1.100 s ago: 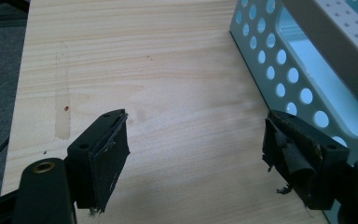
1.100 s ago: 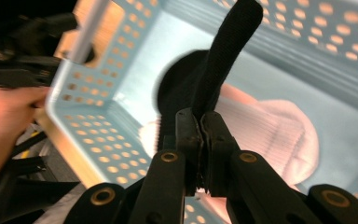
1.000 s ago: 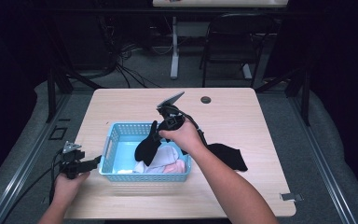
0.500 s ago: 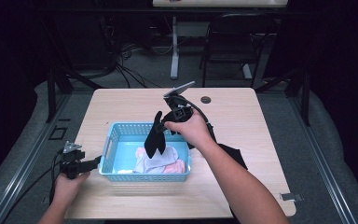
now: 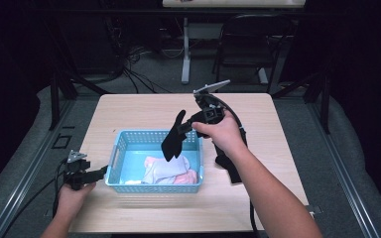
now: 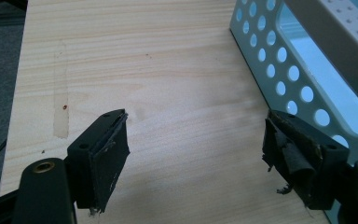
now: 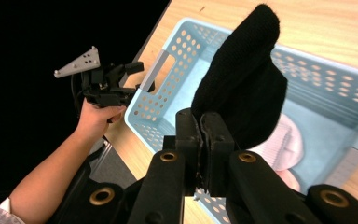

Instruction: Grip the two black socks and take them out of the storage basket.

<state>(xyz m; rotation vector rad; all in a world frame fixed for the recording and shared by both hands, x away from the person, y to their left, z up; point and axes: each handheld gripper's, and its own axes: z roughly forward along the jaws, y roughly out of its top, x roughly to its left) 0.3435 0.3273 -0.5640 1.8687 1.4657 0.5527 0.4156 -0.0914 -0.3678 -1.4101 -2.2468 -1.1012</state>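
Note:
A black sock (image 5: 173, 139) (image 7: 242, 93) hangs above the light-blue perforated basket (image 5: 124, 186) (image 7: 168, 100), with my right gripper (image 5: 187, 126) (image 7: 199, 140) shut on its edge. Pink and white cloth (image 5: 171, 169) (image 7: 286, 142) lies in the basket's bottom. Another black garment (image 5: 226, 163) lies on the table to the right of the basket, partly behind the right forearm. My left gripper (image 5: 99, 173) (image 6: 198, 154) is open just left of the basket's left wall (image 6: 279, 70), with bare tabletop between its jaws. The right gripper view also shows that left gripper (image 7: 142, 77) by the basket's handle.
The wooden table (image 5: 144, 109) has bare room behind and left of the basket. A small dark round object (image 5: 220, 104) lies near the table's far edge. A chair (image 5: 248, 44) and a table leg stand on the floor beyond. Cables trail off both grippers.
My right gripper has lifted the black sock up out of the basket and carried it farther from the person. The left gripper has stayed put beside the basket.

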